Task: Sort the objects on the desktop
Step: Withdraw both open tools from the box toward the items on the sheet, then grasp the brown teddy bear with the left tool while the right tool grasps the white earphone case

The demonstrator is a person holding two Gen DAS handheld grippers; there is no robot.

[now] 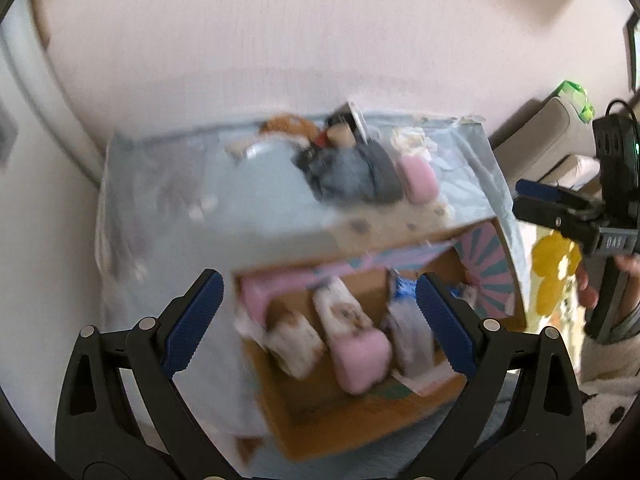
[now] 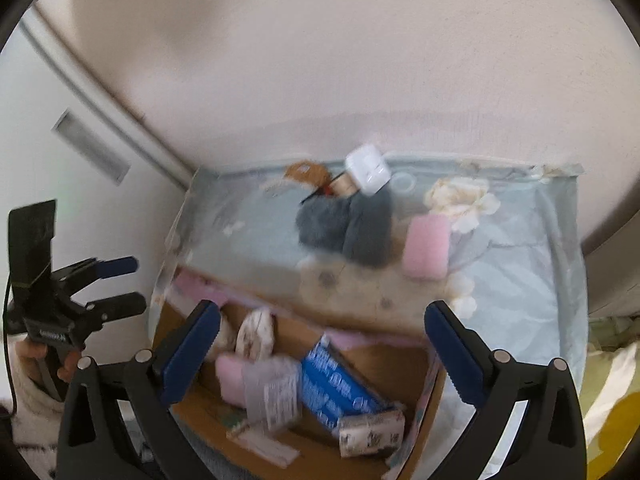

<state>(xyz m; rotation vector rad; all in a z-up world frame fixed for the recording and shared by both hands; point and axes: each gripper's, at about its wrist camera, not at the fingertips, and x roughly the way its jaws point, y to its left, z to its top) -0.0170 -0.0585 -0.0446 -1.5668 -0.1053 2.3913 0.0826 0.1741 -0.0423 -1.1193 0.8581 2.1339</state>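
Observation:
An open cardboard box [image 1: 352,420] [image 2: 280,452] sits at the near edge of a table covered in pale blue floral cloth [image 1: 180,208] [image 2: 520,264]. It holds pink pads [image 1: 362,356], rolled cloths [image 1: 340,308] and a blue packet [image 2: 336,384]. On the cloth farther back lie a grey fuzzy item [image 1: 348,176] [image 2: 344,224], a pink pad [image 1: 418,178] [image 2: 426,246], a white charger [image 2: 368,168] and a brown piece [image 2: 306,172]. My left gripper [image 1: 320,320] [image 2: 120,284] is open and empty above the box. My right gripper [image 2: 322,344] [image 1: 532,200] is open and empty above the box.
A pale wall rises behind the table. A white door or cabinet [image 2: 60,128] stands to the left. A yellow flower-print fabric [image 1: 554,268] and a beige chair with a green packet [image 1: 576,96] lie to the right. The views are motion-blurred.

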